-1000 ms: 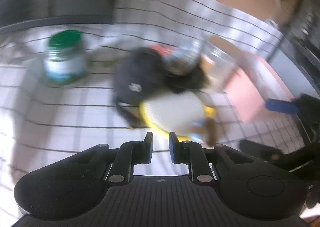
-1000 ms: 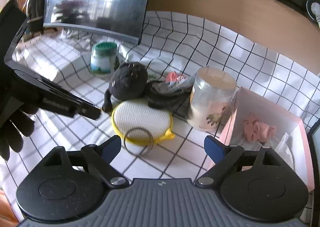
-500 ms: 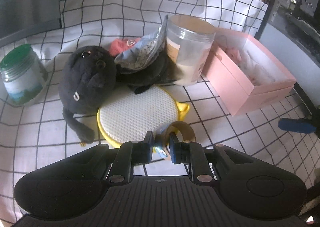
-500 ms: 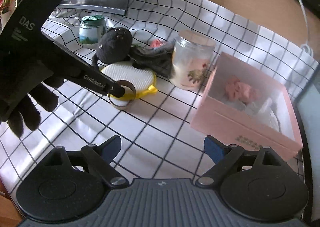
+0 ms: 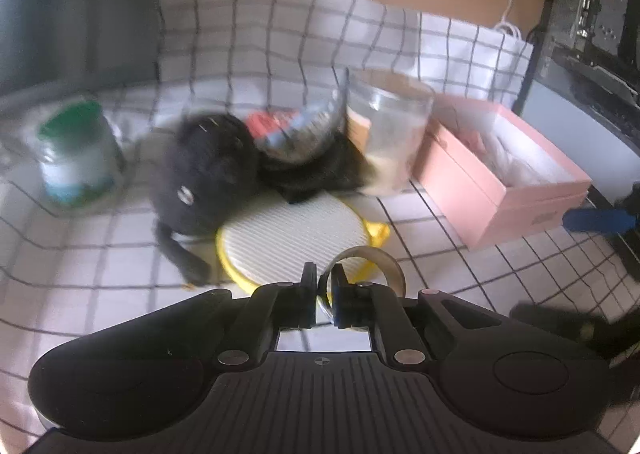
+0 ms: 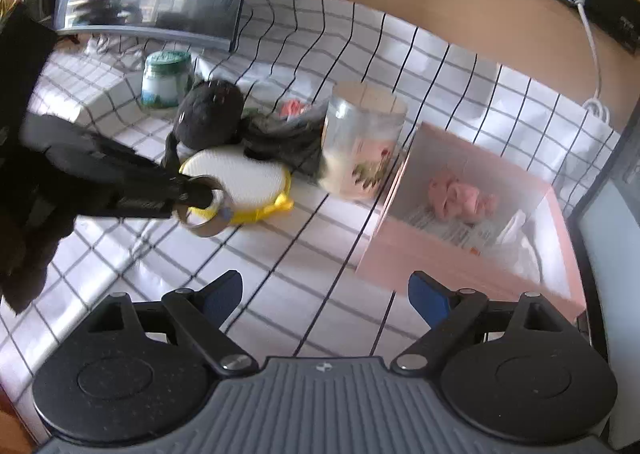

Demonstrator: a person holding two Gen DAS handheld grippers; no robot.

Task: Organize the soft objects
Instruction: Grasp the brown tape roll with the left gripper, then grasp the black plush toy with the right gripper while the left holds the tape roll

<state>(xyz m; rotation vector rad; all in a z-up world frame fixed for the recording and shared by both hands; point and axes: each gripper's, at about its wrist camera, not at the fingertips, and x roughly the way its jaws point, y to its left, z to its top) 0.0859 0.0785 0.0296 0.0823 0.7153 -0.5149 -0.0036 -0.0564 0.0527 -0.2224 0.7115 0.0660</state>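
We count two jars, one black plush toy (image 5: 204, 178) and one pink box (image 6: 472, 214); the downward-angled left gripper (image 5: 325, 286) has just closed, pinching a ring (image 5: 372, 266), while the right gripper (image 6: 326, 294) hangs wide open, empty

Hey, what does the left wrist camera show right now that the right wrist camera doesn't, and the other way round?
Only the left wrist view: the left tongs up close, shut on the ring's wall. Only the right wrist view: the pink soft item inside the pink box, and the right tongs open and empty. Both: ring, black plush, yellow-rimmed pad, clear jar.
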